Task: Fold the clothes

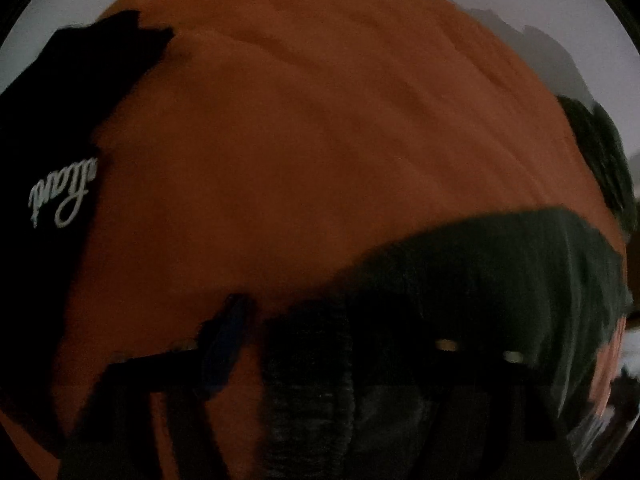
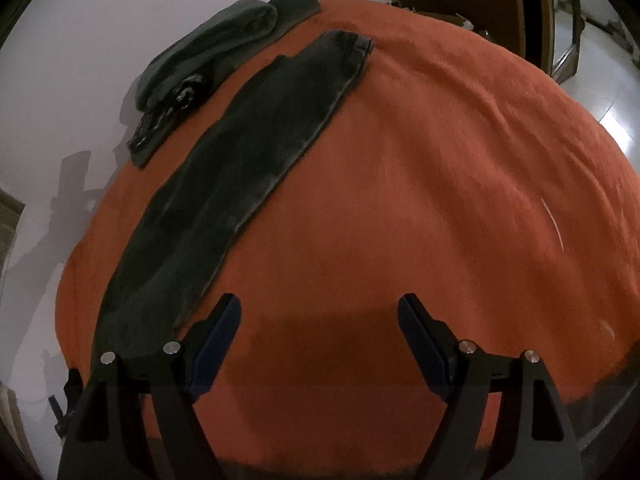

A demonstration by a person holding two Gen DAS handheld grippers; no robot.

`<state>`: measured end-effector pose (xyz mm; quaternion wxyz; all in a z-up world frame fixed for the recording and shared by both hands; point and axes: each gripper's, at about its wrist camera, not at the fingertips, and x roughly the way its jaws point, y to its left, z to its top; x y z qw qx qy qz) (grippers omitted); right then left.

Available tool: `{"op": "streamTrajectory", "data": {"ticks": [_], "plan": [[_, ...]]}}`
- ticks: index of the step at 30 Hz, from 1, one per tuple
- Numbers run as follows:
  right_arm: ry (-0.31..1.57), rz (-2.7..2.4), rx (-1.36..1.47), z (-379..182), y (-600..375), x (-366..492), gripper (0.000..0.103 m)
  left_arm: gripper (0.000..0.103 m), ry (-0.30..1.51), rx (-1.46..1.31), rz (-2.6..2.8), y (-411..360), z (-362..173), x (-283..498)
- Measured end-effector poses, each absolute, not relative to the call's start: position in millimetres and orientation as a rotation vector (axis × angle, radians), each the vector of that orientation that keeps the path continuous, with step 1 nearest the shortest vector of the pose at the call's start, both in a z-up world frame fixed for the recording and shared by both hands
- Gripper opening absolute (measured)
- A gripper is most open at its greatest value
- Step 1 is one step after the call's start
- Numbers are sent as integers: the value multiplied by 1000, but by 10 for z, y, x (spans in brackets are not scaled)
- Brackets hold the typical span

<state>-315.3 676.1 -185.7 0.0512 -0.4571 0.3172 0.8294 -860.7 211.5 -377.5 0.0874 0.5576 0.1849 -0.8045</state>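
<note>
Left gripper [image 1: 304,344] dim, blurred, jaws clamped on dark jeans [image 1: 480,280]; right gripper [image 2: 320,344] jaws wide apart, empty, above orange blanket [image 2: 400,200]

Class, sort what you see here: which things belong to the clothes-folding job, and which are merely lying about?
Belonging to the job:
- long dark grey denim jeans, laid flat
- left tool, dark fabric in it
- right tool, open

Lying about:
- rolled grey-green garment
- black garment with white script lettering
- orange bedspread
</note>
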Motion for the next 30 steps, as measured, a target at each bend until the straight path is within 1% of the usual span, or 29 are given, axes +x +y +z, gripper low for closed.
{"op": "streamTrajectory", "data": {"ticks": [1, 3, 4, 7, 8, 11, 12, 13, 14, 15, 16, 18, 20, 21, 24, 26, 28, 29, 30], "plan": [[973, 2532, -1392, -1836, 6721, -3149, 80, 51, 521, 1647, -2405, 2139, -3755, -8580], [990, 2549, -1394, -1792, 6641, -3143, 80, 47, 557, 1661, -2389, 2108, -3759, -8518], [998, 2558, -1394, -1770, 6601, -3139, 80, 46, 605, 1672, -2373, 2065, -3758, -8492], [1024, 2583, -1397, -1705, 6481, -3129, 80, 47, 846, 1737, -2280, 1904, -3771, -8342], [1032, 2591, -1397, -1683, 6441, -3126, 80, 47, 896, 1760, -2261, 1881, -3784, -8297], [1047, 2633, -1419, -1620, 6237, -3203, 80, 51, 839, 1804, -2285, 1925, -3816, -8307], [1046, 2653, -1444, -1604, 6120, -3276, 80, 55, 841, 1804, -2287, 1939, -3827, -8325], [1043, 2674, -1474, -1590, 5997, -3353, 80, 55, 847, 1794, -2286, 1943, -3834, -8345], [1026, 2697, -1510, -1575, 5870, -3435, 80, 53, 844, 1781, -2292, 1925, -3848, -8413], [1003, 2720, -1548, -1559, 5741, -3519, 80, 44, 834, 1766, -2309, 1911, -3851, -8455], [979, 2743, -1587, -1543, 5612, -3602, 80, 42, 827, 1751, -2331, 1903, -3838, -8451], [855, 2792, -1677, -1494, 5368, -3744, 80, 40, 819, 1717, -2372, 1887, -3804, -8426], [710, 2839, -1734, -1445, 5177, -3827, 80, 38, 759, 1692, -2421, 1916, -3723, -8362], [633, 2863, -1734, -1424, 5127, -3821, 80, 37, 724, 1643, -2466, 1930, -3618, -8280], [401, 2925, -1726, -1360, 4977, -3803, 80, 36, 778, 1477, -2610, 1891, -3256, -7950], [244, 2958, -1716, -1317, 4877, -3791, 80, 36, 783, 1433, -2701, 1911, -3056, -7658], [85, 2984, -1702, -1275, 4777, -3779, 80, 36, 733, 1443, -2766, 2007, -2941, -7560], [-34, 2995, -1687, -1256, 4727, -3789, 80, 36, 712, 1452, -2778, 2059, -2950, -7610], [-205, 3003, -1666, -1229, 4642, -3850, 80, 35, 694, 1462, -2781, 2108, -2989, -7701]]}}
